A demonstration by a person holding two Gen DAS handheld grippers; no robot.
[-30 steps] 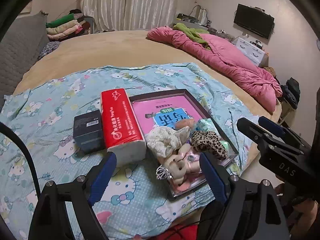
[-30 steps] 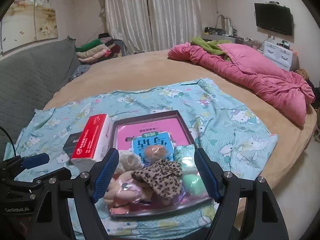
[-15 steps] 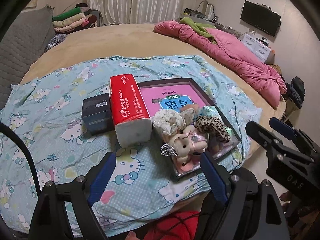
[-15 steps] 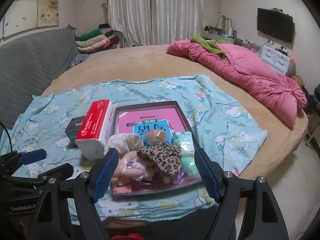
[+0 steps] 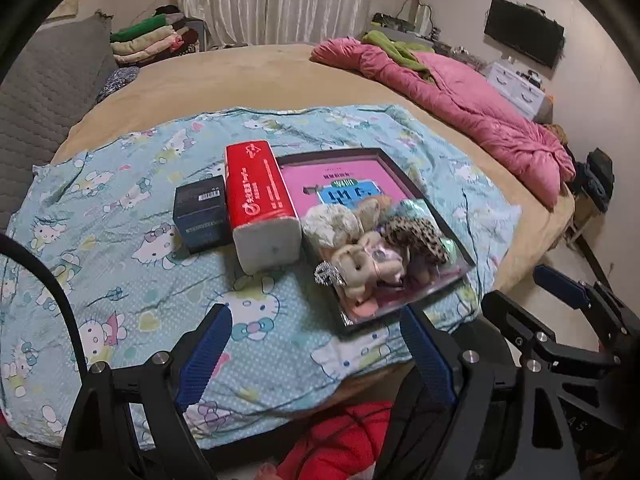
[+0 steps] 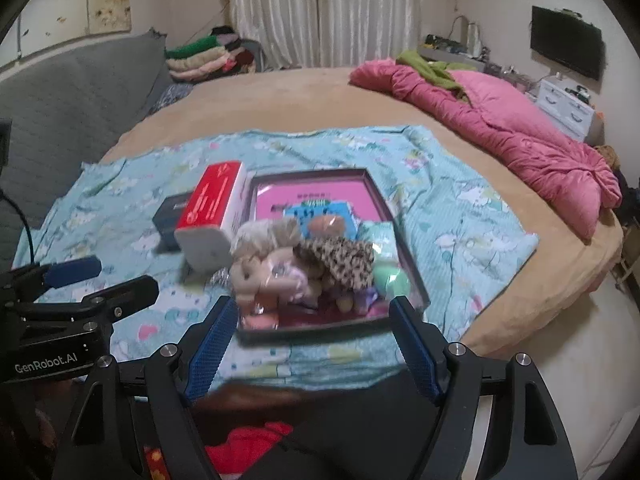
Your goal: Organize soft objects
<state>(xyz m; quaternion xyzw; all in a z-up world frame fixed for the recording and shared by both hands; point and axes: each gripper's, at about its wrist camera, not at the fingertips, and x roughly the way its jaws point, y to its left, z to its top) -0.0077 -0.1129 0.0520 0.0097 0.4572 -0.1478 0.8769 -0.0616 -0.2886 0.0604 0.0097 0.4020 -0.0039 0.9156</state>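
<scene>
Two wrist views of a round bed covered near its edge by a light-blue cartoon-print sheet. On the sheet lies a shallow dark-framed tray with a pink booklet flat on its floor. The soft objects are heaped at the near end of the tray: a cream fluffy scrunchie, a leopard-print scrunchie, a small beige plush toy and a pale green soft piece, all touching one another. A silver sparkly clip sits at the tray's near left rim. Just left of the tray stands a red-and-white tissue pack, and a dark box touches its far side.

The left gripper hangs above the sheet's near edge, its blue-padded fingers spread wide and holding nothing. The right gripper hangs before the tray's near rim, its fingers likewise wide apart and empty. Each gripper appears at the margin of the other's view. A pink quilt lies bunched on the far right of the bed; folded clothes are stacked by the curtain.
</scene>
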